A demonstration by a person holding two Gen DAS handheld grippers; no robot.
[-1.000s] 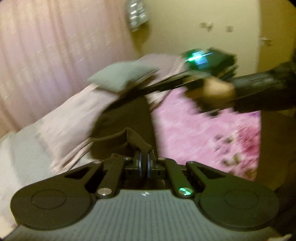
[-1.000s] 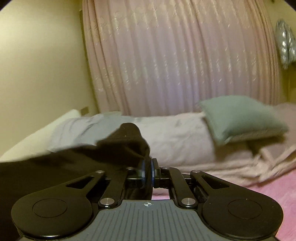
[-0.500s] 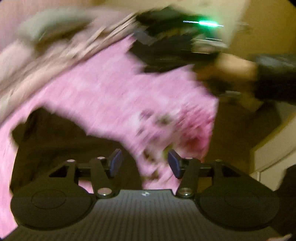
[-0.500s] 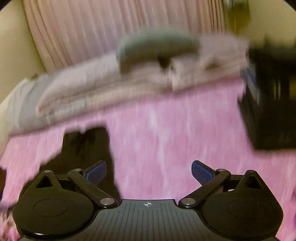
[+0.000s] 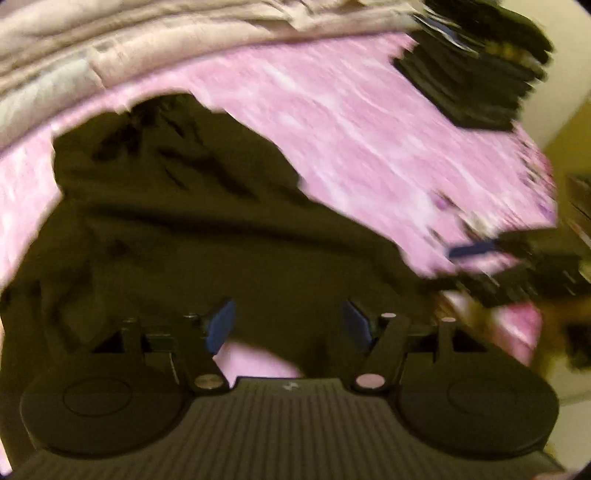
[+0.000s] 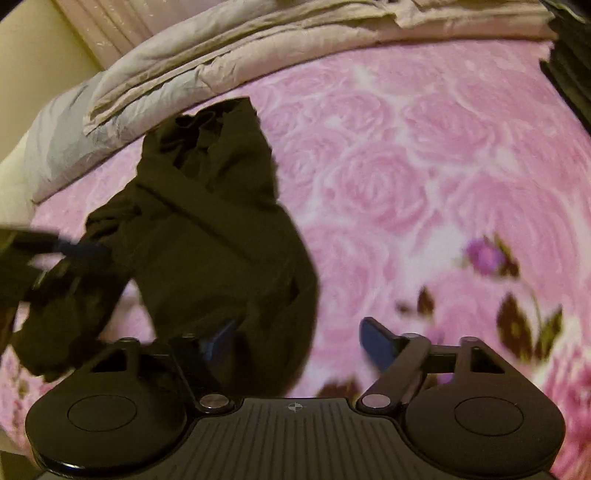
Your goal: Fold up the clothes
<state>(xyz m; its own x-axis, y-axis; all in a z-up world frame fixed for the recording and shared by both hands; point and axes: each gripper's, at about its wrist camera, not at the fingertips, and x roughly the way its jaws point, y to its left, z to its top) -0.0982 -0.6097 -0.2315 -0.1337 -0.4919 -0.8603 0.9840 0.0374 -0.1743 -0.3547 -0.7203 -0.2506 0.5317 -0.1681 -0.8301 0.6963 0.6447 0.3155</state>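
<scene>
A dark brown garment (image 6: 221, 229) lies crumpled on the pink rose blanket (image 6: 424, 177). In the left wrist view the garment (image 5: 192, 229) fills the lower left. My left gripper (image 5: 288, 325) hovers low over its near edge; its jaws are opening, with cloth below and between the pads but not pressed. My right gripper (image 6: 299, 341) hangs over the garment's right edge; its jaws are closing but still wide, with cloth by the left pad (image 6: 218, 339) and blanket by the right one. Each gripper appears blurred in the other's view: the right gripper (image 5: 491, 254), the left gripper (image 6: 62, 251).
Folded beige and grey bedding (image 6: 229, 70) lies along the far side of the bed. A black crate (image 5: 476, 74) stands at the back right of the bed. A pale curtain (image 6: 107, 22) and a yellow wall lie behind. The pink blanket stretches open to the right.
A second ago both grippers were shut on the garment and held it up. They have since opened, let it go and come down; the garment now lies on the blanket.
</scene>
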